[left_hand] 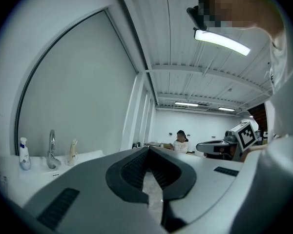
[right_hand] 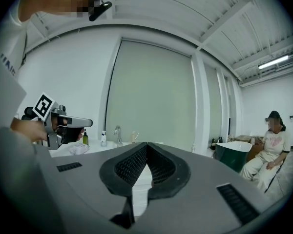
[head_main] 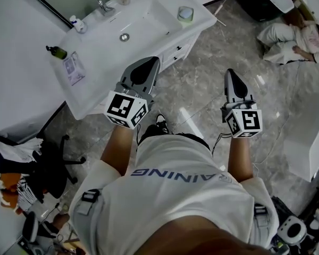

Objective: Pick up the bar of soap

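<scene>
Head view: the left claw (head_main: 150, 65) and right claw (head_main: 232, 77) hang mid-frame over the floor (head_main: 199, 92), both closed and empty. The soap (head_main: 185, 13) seems to be the pale green piece in a round dish (head_main: 179, 17) on the counter (head_main: 95, 97), top centre, well apart from both claws. I cannot be sure of this.

Left gripper view: the jaw tips meet on nothing, and a tap (left_hand: 52, 149) stands lower left.

Right gripper view: the jaws are shut and empty, and no soap can be made out.

The bar is probably light, stiff and slick. It is best taken across its narrow sides, low down, with a moderate squeeze.
</scene>
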